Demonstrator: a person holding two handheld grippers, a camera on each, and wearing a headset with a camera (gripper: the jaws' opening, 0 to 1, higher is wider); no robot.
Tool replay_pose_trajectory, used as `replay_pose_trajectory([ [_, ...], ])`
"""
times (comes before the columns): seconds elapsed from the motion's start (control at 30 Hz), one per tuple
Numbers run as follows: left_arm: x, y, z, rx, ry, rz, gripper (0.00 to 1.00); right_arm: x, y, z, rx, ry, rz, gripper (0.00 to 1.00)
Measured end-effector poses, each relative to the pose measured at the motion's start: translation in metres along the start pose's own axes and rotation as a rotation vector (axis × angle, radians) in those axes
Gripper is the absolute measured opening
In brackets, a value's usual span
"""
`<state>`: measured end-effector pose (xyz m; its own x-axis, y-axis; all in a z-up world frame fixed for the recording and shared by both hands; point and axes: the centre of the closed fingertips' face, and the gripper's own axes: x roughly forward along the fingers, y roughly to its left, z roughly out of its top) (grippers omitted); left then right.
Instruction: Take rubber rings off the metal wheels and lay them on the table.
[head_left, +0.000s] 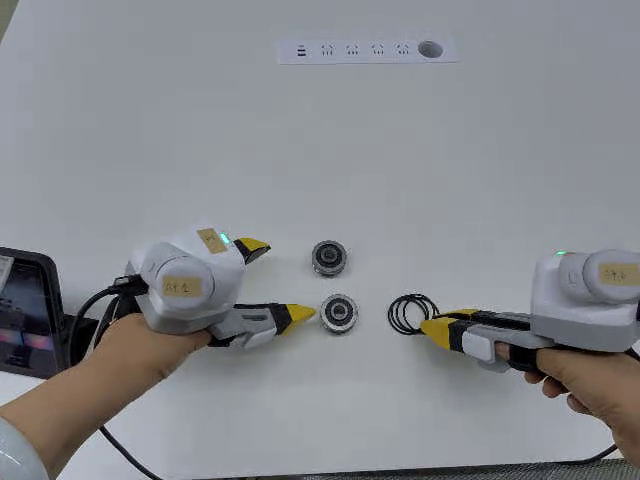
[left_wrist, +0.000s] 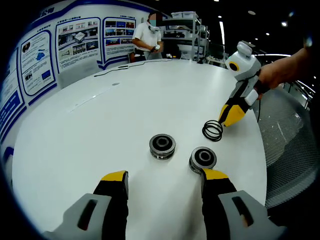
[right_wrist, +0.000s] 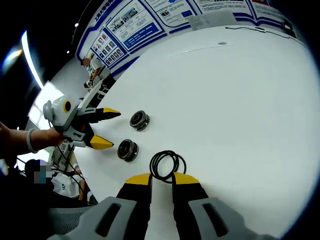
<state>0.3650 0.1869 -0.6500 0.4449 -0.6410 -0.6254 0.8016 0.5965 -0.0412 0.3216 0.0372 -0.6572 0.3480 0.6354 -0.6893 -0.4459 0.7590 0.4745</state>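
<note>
Two metal wheels lie flat on the white table: the far wheel (head_left: 329, 257) (left_wrist: 162, 146) (right_wrist: 139, 120) and the near wheel (head_left: 339, 312) (left_wrist: 203, 159) (right_wrist: 127, 150). Each has a dark outer band. A small pile of black rubber rings (head_left: 412, 313) (left_wrist: 212, 130) (right_wrist: 167, 164) lies loose on the table to their right. My left gripper (head_left: 278, 280) (left_wrist: 165, 176) is wide open just left of the wheels, holding nothing. My right gripper (head_left: 437, 330) (right_wrist: 162, 179) sits right behind the rings, its jaws a narrow gap apart with nothing between them.
A white power strip (head_left: 366, 49) lies at the far side of the table. A dark tablet (head_left: 25, 310) with cables sits at the left edge. A person (left_wrist: 148, 34) stands beyond the table's far end. The table's front edge (head_left: 400, 470) runs close below my hands.
</note>
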Motion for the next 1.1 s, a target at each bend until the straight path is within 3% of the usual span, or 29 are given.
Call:
replay_pose_trajectory([
  [0.2, -0.006, 0.0, -0.002, -0.015, -0.006, 0.015, 0.6, -0.003, -0.004, -0.004, -0.081, 0.025, -0.031, 0.24],
  [0.33, -0.013, -0.004, -0.003, -0.031, -0.02, 0.016, 0.6, -0.006, -0.003, -0.002, -0.1, 0.005, -0.038, 0.27],
  [0.77, -0.042, -0.025, -0.001, -0.119, -0.123, 0.015, 0.66, -0.017, 0.01, -0.006, -0.231, -0.03, -0.045, 0.49],
  [1.1, -0.06, -0.032, -0.01, -0.151, -0.136, 0.051, 0.7, -0.022, 0.015, -0.009, -0.336, -0.051, -0.059, 0.63],
])
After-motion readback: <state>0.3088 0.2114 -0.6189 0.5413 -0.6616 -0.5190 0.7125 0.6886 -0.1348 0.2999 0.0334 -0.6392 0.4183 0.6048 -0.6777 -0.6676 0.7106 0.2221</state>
